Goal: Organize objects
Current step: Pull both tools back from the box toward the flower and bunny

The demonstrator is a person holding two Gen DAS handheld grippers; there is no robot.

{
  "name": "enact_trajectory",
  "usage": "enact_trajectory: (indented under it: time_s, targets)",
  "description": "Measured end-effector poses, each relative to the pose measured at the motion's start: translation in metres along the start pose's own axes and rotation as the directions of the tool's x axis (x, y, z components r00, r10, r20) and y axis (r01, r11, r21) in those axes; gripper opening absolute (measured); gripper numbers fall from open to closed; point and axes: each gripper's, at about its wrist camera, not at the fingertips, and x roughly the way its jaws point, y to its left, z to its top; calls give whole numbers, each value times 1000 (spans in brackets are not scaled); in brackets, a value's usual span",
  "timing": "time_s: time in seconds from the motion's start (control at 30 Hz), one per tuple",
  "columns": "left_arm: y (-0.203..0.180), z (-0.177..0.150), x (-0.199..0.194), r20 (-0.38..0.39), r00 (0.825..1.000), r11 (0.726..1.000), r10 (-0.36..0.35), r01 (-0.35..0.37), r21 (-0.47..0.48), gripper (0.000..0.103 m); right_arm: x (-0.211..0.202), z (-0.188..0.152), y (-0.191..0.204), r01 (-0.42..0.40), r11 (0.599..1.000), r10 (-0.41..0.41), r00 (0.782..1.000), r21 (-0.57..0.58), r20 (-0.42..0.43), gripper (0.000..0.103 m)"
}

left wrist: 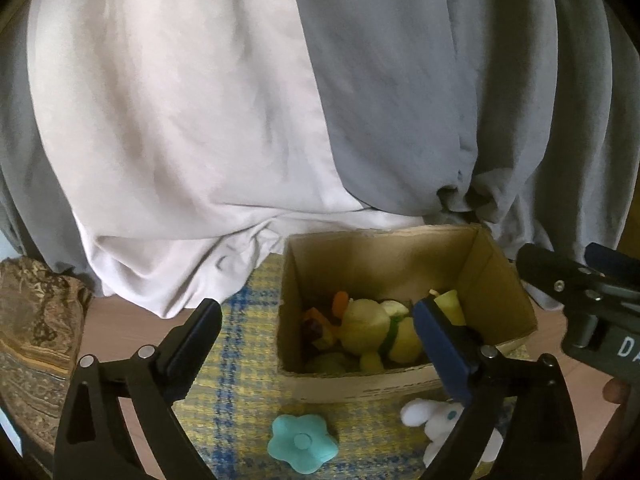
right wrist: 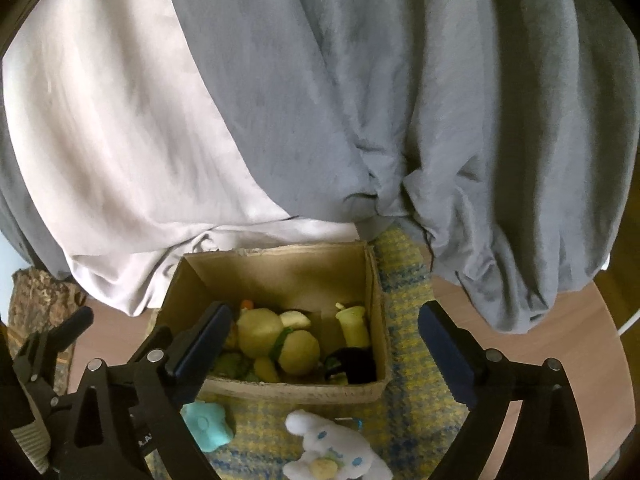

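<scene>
A matt, rough-edged corrugated cardboard box (right wrist: 280, 390) is sitting at lower centre on a coarse woven cloth mat (right wrist: 404, 408) in yellow and blue, itself lying on a smooth, faintly sheened wood-look tabletop (right wrist: 552, 320); soft, creased white cloth (left wrist: 180, 120) and grey cloth (right wrist: 440, 100) are filling the upper frame. Inside the box a fuzzy yellow plush toy (right wrist: 280, 340) is showing a napped pile, while before it a fluffy white plush toy (right wrist: 332, 440) and a smooth, matt teal flower-shaped piece (left wrist: 303, 442), seemingly rubber or plastic, are lying. The matt black plastic of the left gripper (left wrist: 316, 344) and right gripper (right wrist: 324, 340) is carrying bright metal pins and blue pads (right wrist: 440, 352).
</scene>
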Motion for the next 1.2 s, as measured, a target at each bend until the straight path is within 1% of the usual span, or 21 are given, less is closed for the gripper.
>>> enact_trajectory:
  time_s: [0.1,0.2,0.4,0.77,0.87,1.2]
  targets:
    - [2,-7,-6,13,999,999,35,-36,4,102,-6,-6,-1,7,1000,-7,1000,8,12,97]
    - [4,-15,-10,19,999,999,47,-47,4,102,-9,-13,-3,9,1000,-10,1000,19,13,99]
    - [11,-38,-15,5,998,998,63,-63,-25,102,-12,-29,-3,29,999,-29,1000,22,0,101]
    - [20,-71,-30,22,994,993,104,-102,-56,102,-23,-65,-3,27,999,-27,1000,41,-5,102]
    - [20,-81,-31,21,993,992,113,-112,-49,102,-21,-77,-3,28,999,-27,999,43,-22,102]
    - [19,-110,-25,-13,994,993,113,-113,-39,102,-8,-109,-4,32,999,-28,996,43,-80,102]
